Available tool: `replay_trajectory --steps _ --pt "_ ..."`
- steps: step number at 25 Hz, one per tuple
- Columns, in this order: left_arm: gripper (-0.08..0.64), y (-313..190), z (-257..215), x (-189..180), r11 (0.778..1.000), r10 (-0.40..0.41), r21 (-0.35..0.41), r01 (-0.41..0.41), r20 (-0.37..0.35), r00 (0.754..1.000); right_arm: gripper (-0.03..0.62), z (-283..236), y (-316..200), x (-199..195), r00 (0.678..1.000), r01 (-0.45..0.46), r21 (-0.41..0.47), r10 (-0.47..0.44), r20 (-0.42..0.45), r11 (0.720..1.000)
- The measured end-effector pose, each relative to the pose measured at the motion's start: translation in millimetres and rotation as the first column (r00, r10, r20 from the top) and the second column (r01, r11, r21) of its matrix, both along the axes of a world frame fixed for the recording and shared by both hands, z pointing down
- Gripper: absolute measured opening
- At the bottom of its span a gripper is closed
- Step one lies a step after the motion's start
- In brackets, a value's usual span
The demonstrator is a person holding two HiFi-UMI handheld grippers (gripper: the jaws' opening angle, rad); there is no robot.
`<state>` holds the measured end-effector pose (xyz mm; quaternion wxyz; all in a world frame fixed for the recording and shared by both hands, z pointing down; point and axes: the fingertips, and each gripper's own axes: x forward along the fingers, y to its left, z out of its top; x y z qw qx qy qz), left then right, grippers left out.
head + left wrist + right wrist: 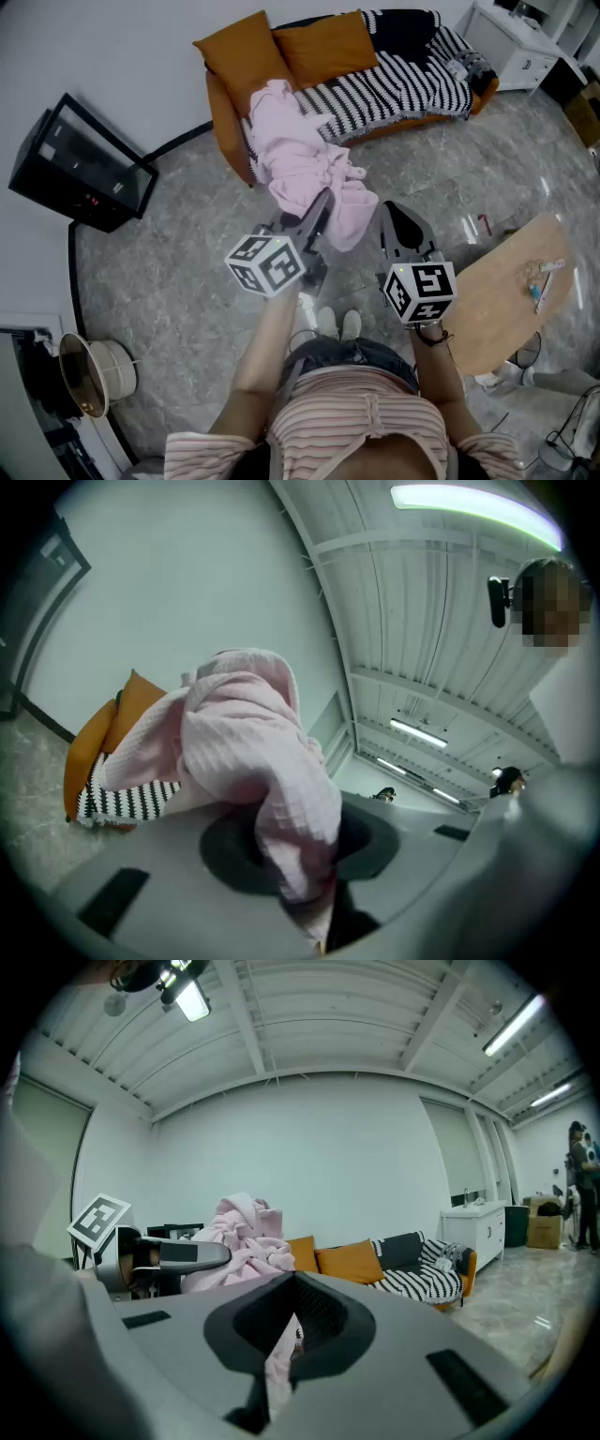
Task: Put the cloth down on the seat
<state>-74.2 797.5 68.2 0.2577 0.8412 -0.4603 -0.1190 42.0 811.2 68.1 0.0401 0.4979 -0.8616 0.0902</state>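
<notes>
A bulky pink cloth [300, 159] hangs in the air between my two grippers, in front of the orange sofa [230, 112]. A black-and-white striped blanket [403, 84] covers the sofa's seat. My left gripper [322, 202] is shut on the cloth's lower fold, and in the left gripper view the pink cloth [253, 752] bunches over the jaws. To its right, my right gripper [386, 214] pinches an edge of the cloth. In the right gripper view a strip of the pink cloth [279, 1358] sits in the slot between the jaws, and the sofa [412, 1274] lies beyond.
A black glass-fronted cabinet [80, 164] stands on the marble floor at the left, with a round bin [94, 375] below it. A wooden table [506, 291] with small items stands at the right, and a white cabinet [511, 42] behind the sofa's right end. Orange cushions [323, 47] lean on the sofa back.
</notes>
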Motion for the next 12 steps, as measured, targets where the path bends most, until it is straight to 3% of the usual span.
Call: replay_trajectory --steps 12 --pt "0.106 -4.4 9.8 -2.5 1.000 -0.007 -0.019 0.007 0.005 1.000 0.008 9.9 -3.3 1.0 1.000 -0.004 -0.017 0.003 -0.023 1.000"
